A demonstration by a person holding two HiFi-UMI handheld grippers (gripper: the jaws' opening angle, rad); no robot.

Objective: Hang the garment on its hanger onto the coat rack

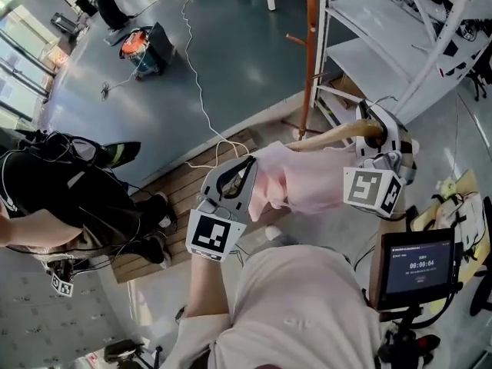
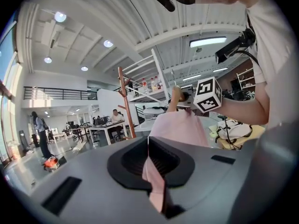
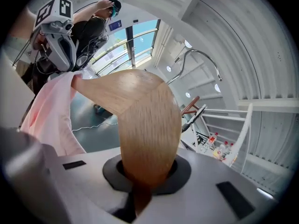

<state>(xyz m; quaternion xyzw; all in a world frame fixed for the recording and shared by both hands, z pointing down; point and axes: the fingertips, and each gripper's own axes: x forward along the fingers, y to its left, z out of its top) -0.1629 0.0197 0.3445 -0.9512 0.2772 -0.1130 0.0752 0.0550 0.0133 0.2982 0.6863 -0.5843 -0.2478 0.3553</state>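
A pale pink garment (image 1: 296, 179) hangs on a wooden hanger (image 1: 338, 134) held up between both grippers. My left gripper (image 1: 244, 171) is shut on a fold of the pink fabric (image 2: 154, 181) at the garment's left side. My right gripper (image 1: 374, 133) is shut on the broad wooden end of the hanger (image 3: 145, 125); its metal hook (image 3: 201, 59) curves upward beyond. The coat rack (image 1: 310, 44), a reddish-brown wooden pole with pegs, stands ahead, apart from the hanger. It also shows as a pole (image 2: 125, 101) in the left gripper view.
White metal shelving (image 1: 369, 29) stands right beside the rack. A white cable (image 1: 201, 91) trails across the grey floor toward an orange machine (image 1: 137, 44). A person in black (image 1: 69, 191) stands at the left. A small screen (image 1: 419, 266) is mounted at lower right.
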